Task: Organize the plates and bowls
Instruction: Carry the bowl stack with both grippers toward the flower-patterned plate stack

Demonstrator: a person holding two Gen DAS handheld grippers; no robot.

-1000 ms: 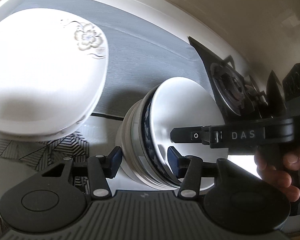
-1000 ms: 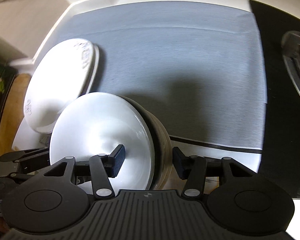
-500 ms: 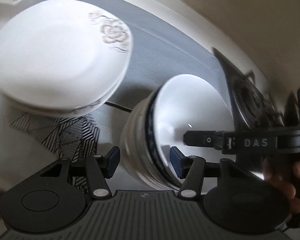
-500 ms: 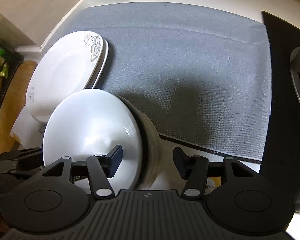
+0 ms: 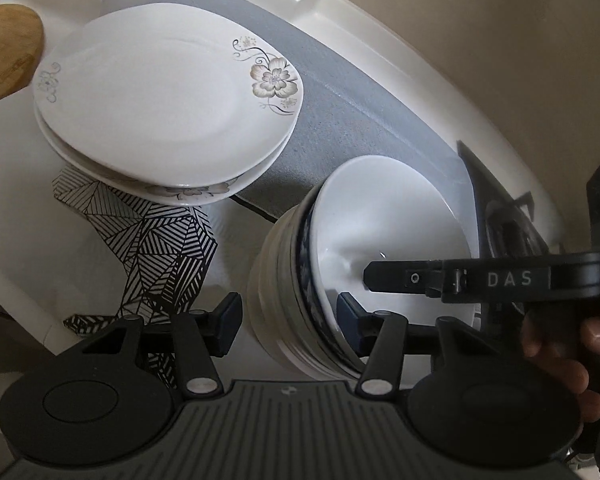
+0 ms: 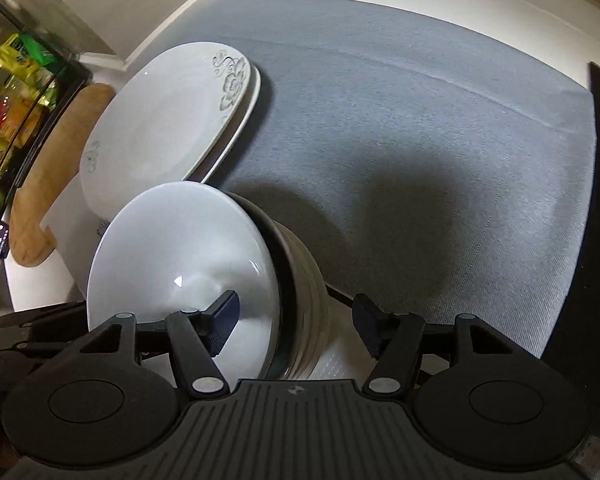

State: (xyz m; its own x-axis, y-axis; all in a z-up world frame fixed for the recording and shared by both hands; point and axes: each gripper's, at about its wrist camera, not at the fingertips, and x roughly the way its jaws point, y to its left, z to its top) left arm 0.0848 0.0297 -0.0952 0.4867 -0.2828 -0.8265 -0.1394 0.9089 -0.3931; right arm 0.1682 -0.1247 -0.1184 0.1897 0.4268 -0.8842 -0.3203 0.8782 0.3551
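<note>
Left wrist view: the left gripper straddles the rim of a stack of bowls at centre-right, its jaws closing with the rim between them, pads not yet visibly pressing. The bowls are nested, apparently already gathered, and two stacked flowered plates lie at upper left, partly on a grey mat and a striped cloth. In the right wrist view the right gripper brackets the opposite rim at lower centre, jaws opening and clear of it; gripping from both sides would likely steady the heavy stack. The only legible writing is "DAS" on the right gripper's finger, right of frame.
</note>
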